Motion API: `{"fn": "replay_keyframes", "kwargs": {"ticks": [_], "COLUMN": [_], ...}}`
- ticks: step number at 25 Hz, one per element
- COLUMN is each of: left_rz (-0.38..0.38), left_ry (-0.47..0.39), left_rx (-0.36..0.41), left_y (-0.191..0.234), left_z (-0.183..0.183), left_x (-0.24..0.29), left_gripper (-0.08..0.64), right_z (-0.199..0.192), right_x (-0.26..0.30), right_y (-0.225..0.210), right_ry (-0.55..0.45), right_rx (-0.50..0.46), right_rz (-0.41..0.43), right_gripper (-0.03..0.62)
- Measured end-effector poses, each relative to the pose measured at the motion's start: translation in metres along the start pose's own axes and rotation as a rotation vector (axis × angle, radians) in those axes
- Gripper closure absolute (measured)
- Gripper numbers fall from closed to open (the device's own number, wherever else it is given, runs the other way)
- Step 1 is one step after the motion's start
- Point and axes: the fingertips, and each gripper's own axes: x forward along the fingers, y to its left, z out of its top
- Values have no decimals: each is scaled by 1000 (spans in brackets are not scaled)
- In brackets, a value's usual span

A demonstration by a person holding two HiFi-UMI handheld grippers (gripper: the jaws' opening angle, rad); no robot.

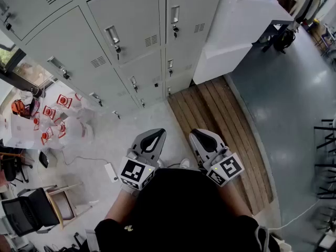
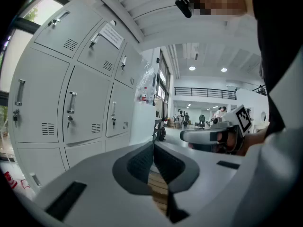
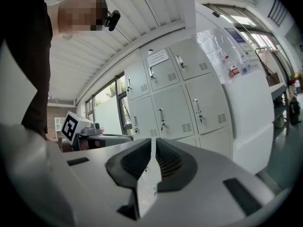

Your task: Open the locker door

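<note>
A bank of grey lockers [image 1: 131, 41] fills the top of the head view, every door shut, each with a metal handle [image 1: 113, 37] and a small key below it. The same lockers [image 2: 80, 112] stand at the left of the left gripper view, and the lockers [image 3: 175, 103] sit mid-frame in the right gripper view. My left gripper [image 1: 157, 132] and right gripper [image 1: 195, 132] are held side by side low in front of the person's body, well short of the doors. Both are shut with nothing between the jaws, as the left gripper [image 2: 153, 145] and right gripper [image 3: 153, 143] show in their own views.
A white cabinet [image 1: 236, 25] stands against the lockers' right end. A wooden pallet [image 1: 220, 119] lies on the floor below it. Bags with red print [image 1: 58, 114] are piled at the left, a power strip [image 1: 111, 171] and a chair [image 1: 31, 209] nearer the person.
</note>
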Motion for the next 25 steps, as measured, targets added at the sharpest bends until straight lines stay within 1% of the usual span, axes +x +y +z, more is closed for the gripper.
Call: {"fn": "replay_keyframes", "kwargs": {"ticks": [8,11,15,17,21,25], "left_rz": [3,-6,-13,-14,-14,3], "left_ry": [-10,-14,0,15,27,42], "left_rx": [-6,-14,-23,-34,-48,-55], "left_y": [28,39,56,63,69,83], "left_z": [-4,-6,-17,-23,-27,-26], "left_x": [-23,-33,-42,-40,-26,1], "left_gripper": [537,537,537,537,537,537], "right_z": [-8,-9,-9,-10,-12,-12], "right_x": [26,38,53,57,65,83], "right_y": [20,28,33,28,3,-32], "right_ry": [17,10,2,10,29,39], "right_rx": [-5,11,16,14,36,56], "right_rz": [-10,-19,-21,-36,-63,-57], "right_gripper": [541,541,541,541,541,541]}}
